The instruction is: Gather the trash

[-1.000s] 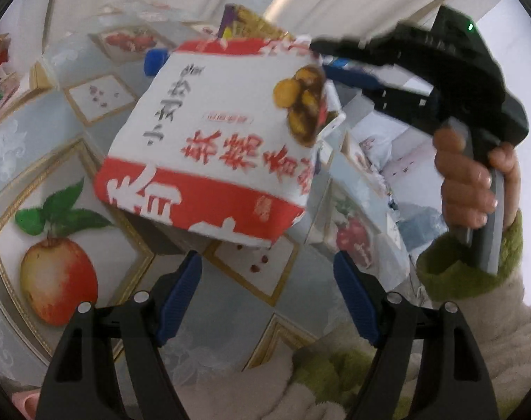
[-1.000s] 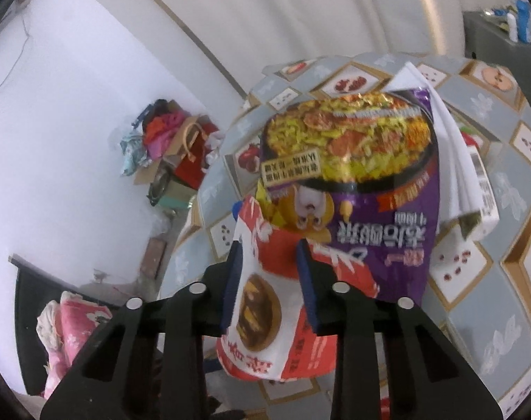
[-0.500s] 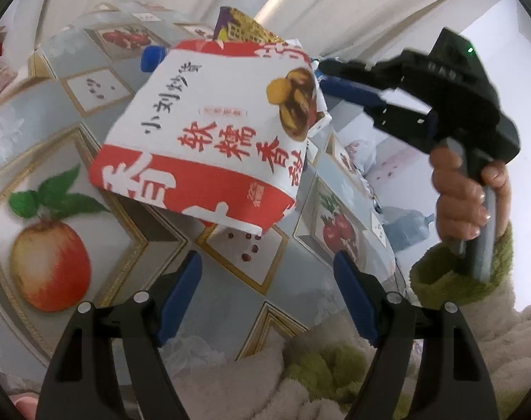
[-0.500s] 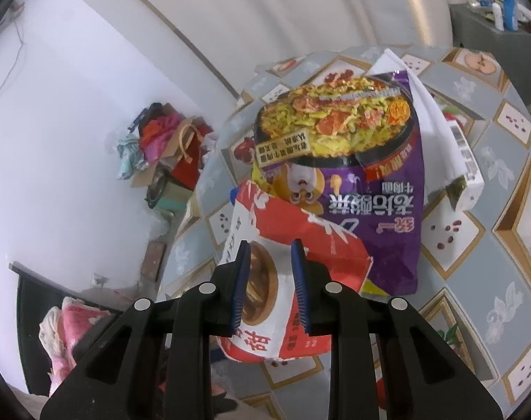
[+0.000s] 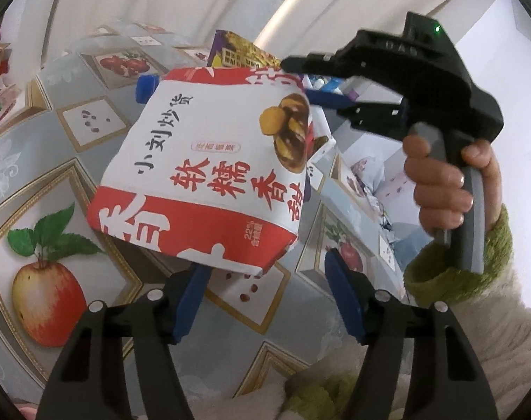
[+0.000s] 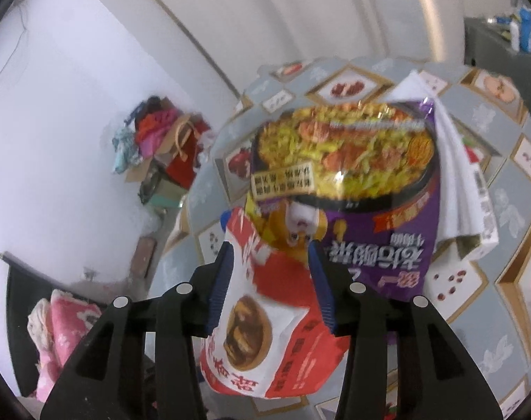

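Red-and-white snack bag (image 5: 209, 171) hangs in the air above the counter (image 5: 38, 147), its top edge between the fingers of the right gripper (image 6: 270, 280), its lower edge just above the left gripper (image 5: 265, 301). Behind it, in the right wrist view, a purple noodle packet (image 6: 356, 189) lies on the counter, with a folded white paper packet (image 6: 468, 189) just beside it.

Right gripper — jaws opening. The bag's crumpled top is between the fingers (image 6: 220, 288), but the pads stand visibly off the paper on the right side; grip reads as released or nearly so.

Left gripper — jaws closing, nothing between them yet. The blue pads sit either side of and just below the bag's bottom corner, not touching it as far as I can tell.

Judgement: a hand-over, right to left, is under way. With one gripper letting go before the other has bitten, the bag may drop or swing.

Handling notes:
- Bag looks light and empty or near-empty — flat panels, soft creases, no bulge.
- Thin paper or film: crushes easily, not fragile, possibly slick on the printed face.
- Best hold: the flat red band along the bottom edge, pinched across the thickness, well in from the corner so it does not slip out.
- A firm pinch should do; no weight to fight.
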### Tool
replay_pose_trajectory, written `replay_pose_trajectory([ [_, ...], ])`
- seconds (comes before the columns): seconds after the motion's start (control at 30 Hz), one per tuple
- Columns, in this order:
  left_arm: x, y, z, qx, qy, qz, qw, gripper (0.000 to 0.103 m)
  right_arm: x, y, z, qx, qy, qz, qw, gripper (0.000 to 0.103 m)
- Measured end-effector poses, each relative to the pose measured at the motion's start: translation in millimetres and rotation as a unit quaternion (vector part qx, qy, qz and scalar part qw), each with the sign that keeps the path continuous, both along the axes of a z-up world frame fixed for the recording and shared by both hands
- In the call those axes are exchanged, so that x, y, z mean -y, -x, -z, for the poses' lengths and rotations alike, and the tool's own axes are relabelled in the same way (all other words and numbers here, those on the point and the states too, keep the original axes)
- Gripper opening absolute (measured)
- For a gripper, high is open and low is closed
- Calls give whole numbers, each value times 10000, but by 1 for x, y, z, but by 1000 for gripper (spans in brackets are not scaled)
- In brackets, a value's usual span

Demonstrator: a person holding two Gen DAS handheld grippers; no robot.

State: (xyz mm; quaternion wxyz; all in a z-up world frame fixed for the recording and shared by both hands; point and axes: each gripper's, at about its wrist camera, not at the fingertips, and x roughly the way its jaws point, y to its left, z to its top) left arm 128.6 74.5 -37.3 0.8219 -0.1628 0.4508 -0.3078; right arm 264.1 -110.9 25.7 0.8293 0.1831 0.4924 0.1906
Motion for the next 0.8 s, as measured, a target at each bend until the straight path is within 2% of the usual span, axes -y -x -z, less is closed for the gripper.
replay_pose_trajectory([
  [0.4,-26,16,-26,268,181,-301,9990,62,-6,25,-4,-97,-62,-344,9993,38],
  [0.6,-41,14,-39,366,321,-571,9972,60,-16,29,-1,-241,-206,-494,9983,36],
  [0.8,-65,17,-57,546,450,-923,9932,56,-36,55,6,-355,-398,-729,9959,34],
])
